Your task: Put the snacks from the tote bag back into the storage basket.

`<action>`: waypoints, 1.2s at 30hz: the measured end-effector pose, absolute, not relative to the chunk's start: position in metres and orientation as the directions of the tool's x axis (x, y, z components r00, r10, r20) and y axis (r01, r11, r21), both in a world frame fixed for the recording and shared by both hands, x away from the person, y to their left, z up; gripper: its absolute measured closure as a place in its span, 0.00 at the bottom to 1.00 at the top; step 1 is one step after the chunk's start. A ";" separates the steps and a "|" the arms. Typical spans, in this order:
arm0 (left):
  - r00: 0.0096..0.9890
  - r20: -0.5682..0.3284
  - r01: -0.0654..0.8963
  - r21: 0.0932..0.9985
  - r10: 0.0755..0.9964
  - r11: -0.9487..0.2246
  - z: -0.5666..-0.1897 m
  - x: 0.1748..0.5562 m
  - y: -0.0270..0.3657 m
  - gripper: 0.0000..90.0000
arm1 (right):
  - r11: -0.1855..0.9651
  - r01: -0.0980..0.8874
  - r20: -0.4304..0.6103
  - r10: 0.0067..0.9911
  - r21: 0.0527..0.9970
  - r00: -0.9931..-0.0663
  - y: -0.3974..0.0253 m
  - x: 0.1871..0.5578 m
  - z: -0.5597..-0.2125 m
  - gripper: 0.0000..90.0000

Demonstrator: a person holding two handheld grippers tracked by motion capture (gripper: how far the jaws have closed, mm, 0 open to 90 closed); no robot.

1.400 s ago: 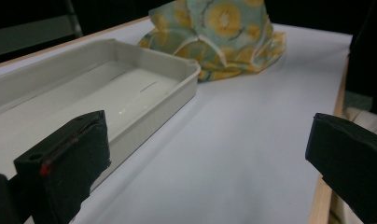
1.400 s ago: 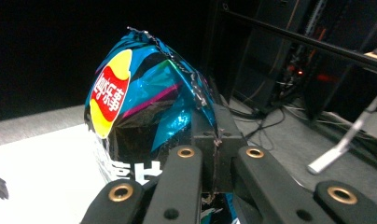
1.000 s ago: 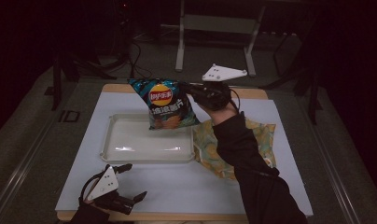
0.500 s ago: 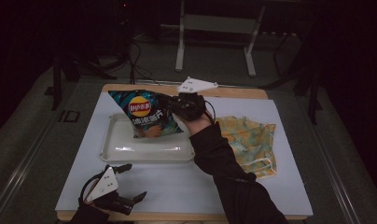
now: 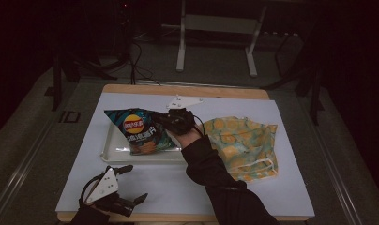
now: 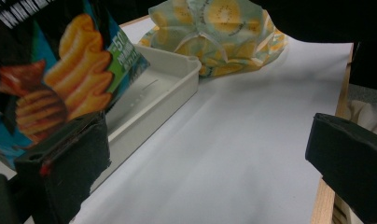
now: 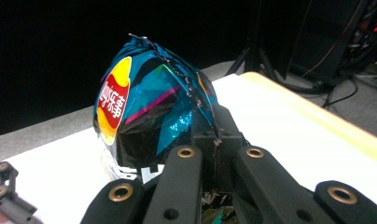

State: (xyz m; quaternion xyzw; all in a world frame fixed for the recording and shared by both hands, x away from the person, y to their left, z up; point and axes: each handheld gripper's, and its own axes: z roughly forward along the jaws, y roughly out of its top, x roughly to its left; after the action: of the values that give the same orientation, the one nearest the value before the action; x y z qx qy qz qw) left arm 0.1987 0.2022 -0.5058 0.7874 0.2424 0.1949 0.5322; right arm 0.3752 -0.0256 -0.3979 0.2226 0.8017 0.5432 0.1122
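Observation:
A blue chip bag (image 5: 140, 132) with a red and yellow logo sits low over the white tray (image 5: 113, 152). My right gripper (image 5: 168, 121) is shut on the bag's top right edge. In the right gripper view the jaws pinch the crimped seam of the bag (image 7: 149, 107) at the gripper (image 7: 217, 136). My left gripper (image 5: 137, 183) rests open near the table's front left corner. In the left gripper view the gripper (image 6: 205, 172) has its jaws wide apart with nothing between them. Beyond them the bag (image 6: 60, 79) hangs over the tray (image 6: 163, 88). Its lower end is hidden behind the left jaw.
A yellow lemon-print cloth bag (image 5: 244, 140) lies crumpled right of the tray, also seen as the cloth bag (image 6: 219, 32). A white sheet (image 5: 272, 187) covers the wooden table. The right forearm crosses the table's middle. Dark floor with stands and cables surrounds the table.
My right gripper has carried the chip bag leftward and down, from the tray's back right to over the tray. The cloth bag is now uncovered. The left gripper has not moved.

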 end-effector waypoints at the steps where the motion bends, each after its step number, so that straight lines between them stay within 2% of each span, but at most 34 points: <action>1: 0.807 0.048 0.174 0.933 0.589 -0.315 -0.506 0.199 0.202 0.00 | 0.306 0.242 0.070 0.482 0.921 -0.874 -0.027 0.375 -0.400 1.00; 25: 0.809 0.047 0.178 0.931 0.587 -0.320 -0.506 0.200 0.202 0.00 | 0.318 0.376 0.152 0.554 0.870 -0.819 -0.049 0.400 -0.437 1.00; 33: 0.809 0.047 0.175 0.932 0.585 -0.317 -0.506 0.200 0.202 0.00 | 0.350 0.401 0.130 0.596 0.847 -0.793 -0.045 0.413 -0.444 0.99; 36: 0.811 0.047 0.175 0.932 0.584 -0.318 -0.506 0.200 0.202 0.00 | 0.355 0.422 0.137 0.607 0.834 -0.782 -0.045 0.417 -0.446 0.96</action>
State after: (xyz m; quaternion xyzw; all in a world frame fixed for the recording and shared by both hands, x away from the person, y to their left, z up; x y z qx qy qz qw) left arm 0.1995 0.2017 -0.5063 0.7888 0.2406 0.1918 0.5321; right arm 0.4174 -0.0447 -0.4463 0.3149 0.8173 0.4725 0.0982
